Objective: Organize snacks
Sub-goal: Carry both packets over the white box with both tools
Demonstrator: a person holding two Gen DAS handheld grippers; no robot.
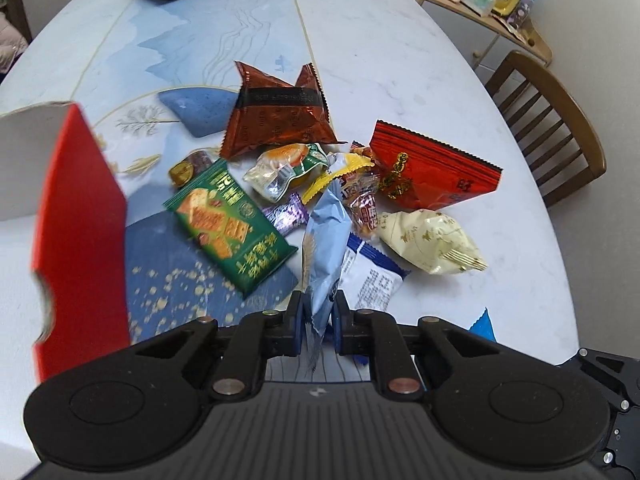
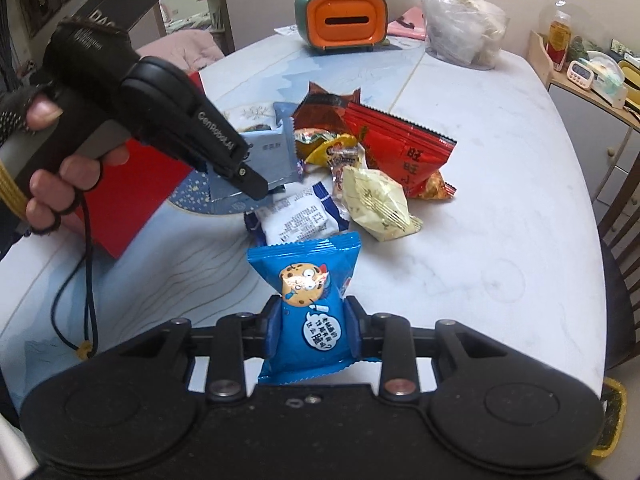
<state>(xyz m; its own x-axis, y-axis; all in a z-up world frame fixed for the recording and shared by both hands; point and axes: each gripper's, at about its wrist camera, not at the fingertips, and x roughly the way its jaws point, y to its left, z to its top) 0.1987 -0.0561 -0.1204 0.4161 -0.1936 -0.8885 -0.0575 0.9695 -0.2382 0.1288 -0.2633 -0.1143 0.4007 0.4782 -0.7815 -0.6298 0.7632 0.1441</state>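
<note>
1. my left gripper [image 1: 317, 322] has its fingers clamped on a pale blue packet [image 1: 326, 248], held up over the snack pile.
2. my right gripper [image 2: 313, 330] has its fingers clamped on the lower half of a blue cookie packet [image 2: 306, 300], with its serrated top edge standing free above the fingers.
3. the red box [image 1: 80, 236] sits just left of the left gripper, its near edge blurred; the right wrist view shows it partly hidden behind that gripper.
4. the pile lies mid-bench: green cracker pack [image 1: 228, 224] nearest the box, brown pack [image 1: 276, 116] behind, red zigzag-edged pack [image 1: 436, 168] to the right, cream pack [image 1: 432, 240] and white-and-blue pack [image 1: 370, 276] nearest me.
5. bare bench [image 2: 500, 240] lies open right of the pile, out to the curved rim.
6. wooden chair [image 1: 552, 128] stands just past that rim.
7. orange-fronted holder [image 2: 340, 20] and clear bag [image 2: 460, 28] stand at the far edge, well apart from the pile.
</note>
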